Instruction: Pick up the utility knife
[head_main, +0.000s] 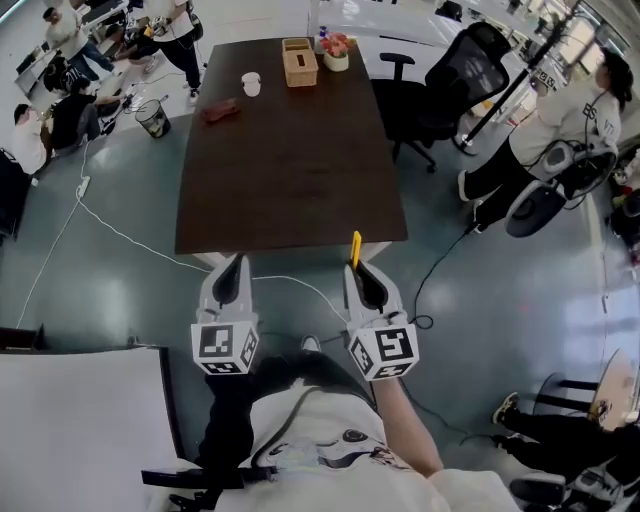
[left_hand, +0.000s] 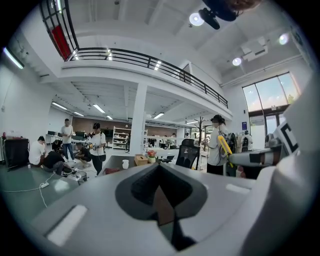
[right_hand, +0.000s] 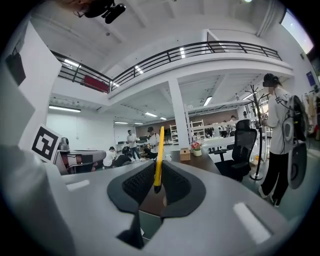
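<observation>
At the far left of the head view, several people sat or stood by desks, and a white cable trailed over the grey floor. The left hand-held gripper hung short of the near edge of the long dark brown wooden table. Its cube showed a black-and-white square marker, a pattern with no letters. In the left gripper view, the jaws met at their tips with nothing between them.

At the table's far end stood a small white cup, with a flat reddish-brown object in front of it to the left. Right of the cup stood a light wooden tissue box, then a pale pot of pink flowers. No writing on them could be made out.

The right hand-held gripper was level with the left one and well apart from it, with a similar marker on its cube. It was closed on the slim yellow utility knife. The knife stuck out beyond the jaw tips and pointed at the table's near edge. In the right gripper view, the knife stood upright, its lower end pinched between the dark ribbed pads.

Farther right stood a black mesh office chair. Beyond it was a person in a white shirt, whose printing was too small to read.
</observation>
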